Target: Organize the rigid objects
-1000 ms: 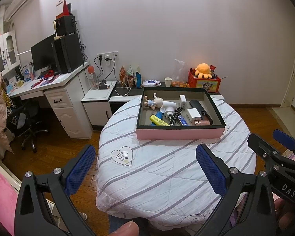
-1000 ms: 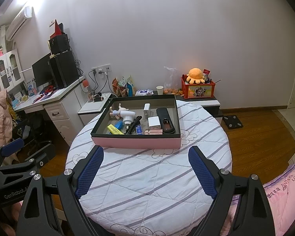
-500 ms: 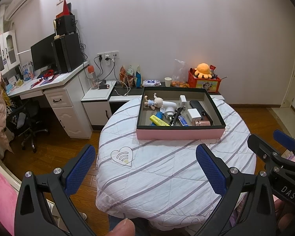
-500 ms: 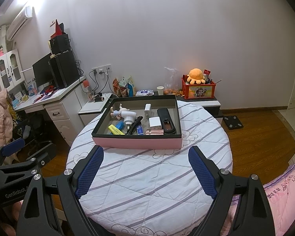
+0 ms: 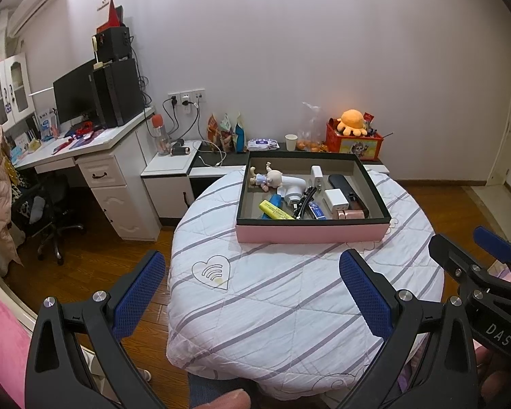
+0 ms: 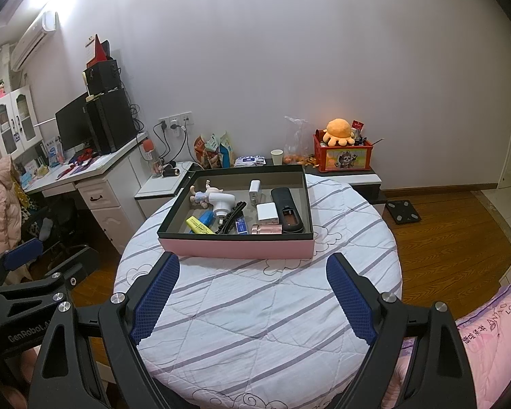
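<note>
Bedroom setting: round counter (image 5: 289,293) under a white quilted cover with grey stripes; white desk (image 5: 95,156) with dark monitor (image 5: 75,97) at left; red box (image 6: 344,158) topped by an orange plush octopus (image 6: 339,131) against the far wall.

Item 1: pink box (image 6: 236,248) with dark rim, on the far half of the counter. Contents, lying loose and partly touching: small doll (image 6: 204,195), white massage gun (image 6: 223,204), yellow highlighter (image 6: 198,225), white charger (image 6: 267,213), black remote (image 6: 287,209), pink tube (image 6: 266,229).

Item 2: left gripper (image 5: 252,289), blue-padded fingers spread wide, empty, over the near left edge of the counter.

Item 3: right gripper (image 6: 252,293), fingers likewise spread wide, empty, over the near counter, short of the box.
</note>
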Demonstrator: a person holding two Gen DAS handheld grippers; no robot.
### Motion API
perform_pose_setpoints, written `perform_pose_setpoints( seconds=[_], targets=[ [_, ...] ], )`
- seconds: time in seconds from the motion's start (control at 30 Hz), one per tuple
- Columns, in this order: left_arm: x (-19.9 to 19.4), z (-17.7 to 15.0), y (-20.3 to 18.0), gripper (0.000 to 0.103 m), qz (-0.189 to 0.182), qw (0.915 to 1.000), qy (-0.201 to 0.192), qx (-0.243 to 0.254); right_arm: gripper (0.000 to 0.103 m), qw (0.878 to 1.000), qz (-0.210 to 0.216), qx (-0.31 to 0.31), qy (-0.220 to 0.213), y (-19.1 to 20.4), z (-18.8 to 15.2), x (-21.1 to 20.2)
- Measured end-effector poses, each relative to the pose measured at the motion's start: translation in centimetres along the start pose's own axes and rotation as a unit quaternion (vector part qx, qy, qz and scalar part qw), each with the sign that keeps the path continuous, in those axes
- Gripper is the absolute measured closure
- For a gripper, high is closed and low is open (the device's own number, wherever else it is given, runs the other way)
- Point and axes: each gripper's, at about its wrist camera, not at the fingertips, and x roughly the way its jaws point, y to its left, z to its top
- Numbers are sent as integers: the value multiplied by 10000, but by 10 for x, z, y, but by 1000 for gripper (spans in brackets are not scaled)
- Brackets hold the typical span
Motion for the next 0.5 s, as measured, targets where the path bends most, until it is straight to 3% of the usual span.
perform_pose_setpoints(
  seconds=[0.5],
  targets=[
    [-2,3,0,0,-164,9999,-51,16,14,10000,-2,-5,-12,0,1,0]
  ],
)
